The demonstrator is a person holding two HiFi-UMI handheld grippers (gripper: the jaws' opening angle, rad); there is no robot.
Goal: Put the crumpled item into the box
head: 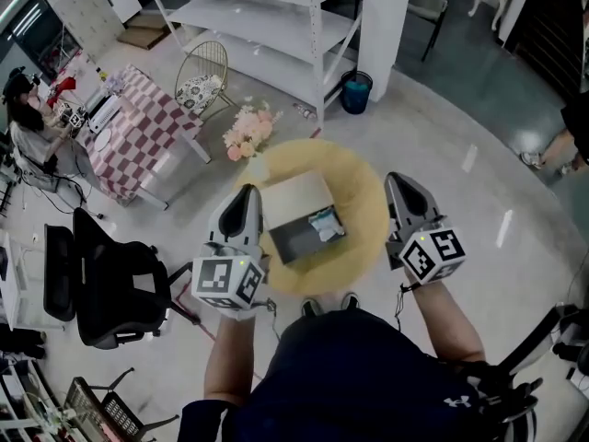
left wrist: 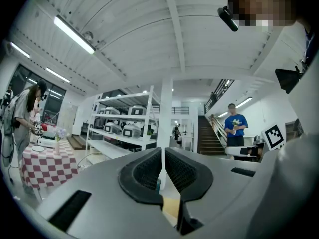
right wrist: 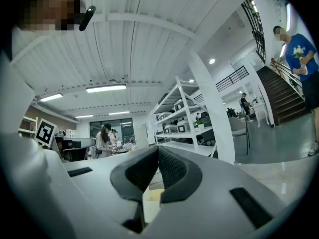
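Left gripper [head: 247,196] and right gripper [head: 398,182] flank the open box [head: 293,199], jaws together and empty, probably because the crumpled item [head: 326,223] already lies inside it.

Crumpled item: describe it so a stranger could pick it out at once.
Find the round yellow surface in the middle of the grey floor. A cardboard box sits on it, and the crumpled item lies at the box's right side: a pale bluish-white wad against the dark inside.

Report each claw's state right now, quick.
Left claw: closed, nothing between its jaws.
Right claw: closed, nothing between its jaws.
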